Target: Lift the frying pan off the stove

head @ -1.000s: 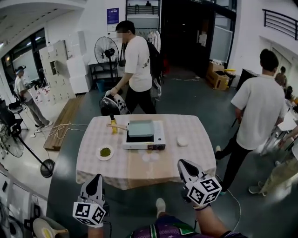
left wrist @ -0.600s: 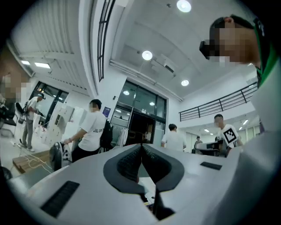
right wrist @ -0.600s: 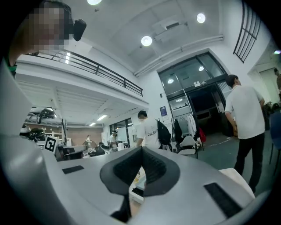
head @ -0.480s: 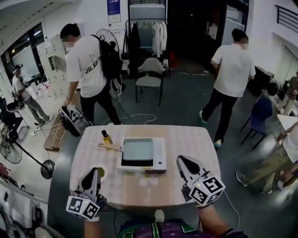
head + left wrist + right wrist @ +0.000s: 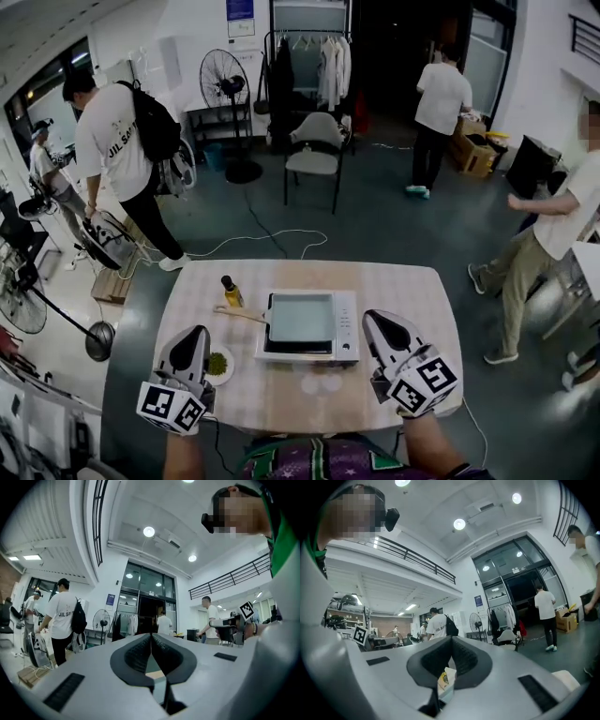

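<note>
I see the square grey frying pan (image 5: 302, 317) sitting flat on the white portable stove (image 5: 348, 330), near the middle of the tabletop (image 5: 412, 300), which is covered in a pale checked cloth. The pan's wooden handle (image 5: 242, 314) sticks out to the left, towards a small bottle of yellow liquid with a dark cap (image 5: 230, 292) standing just beside it.

My left claw (image 5: 194, 337) hangs over the near left part of the tabletop, and from my head camera it overlaps a small white plate of something green (image 5: 221, 366). In its own view the two dark pads (image 5: 161, 656) are pressed together with nothing between them.

My right claw (image 5: 379, 325) sits over the near right part of the tabletop, just beside the stove's front right corner and clear of the pan. Its own view shows its jaws together as well, with nothing gripped. Neither claw touches the pan or its handle.

Beyond the tabletop stands a grey chair (image 5: 315, 150). A person in a white T-shirt with a black backpack (image 5: 117, 141) is off to the left.
</note>
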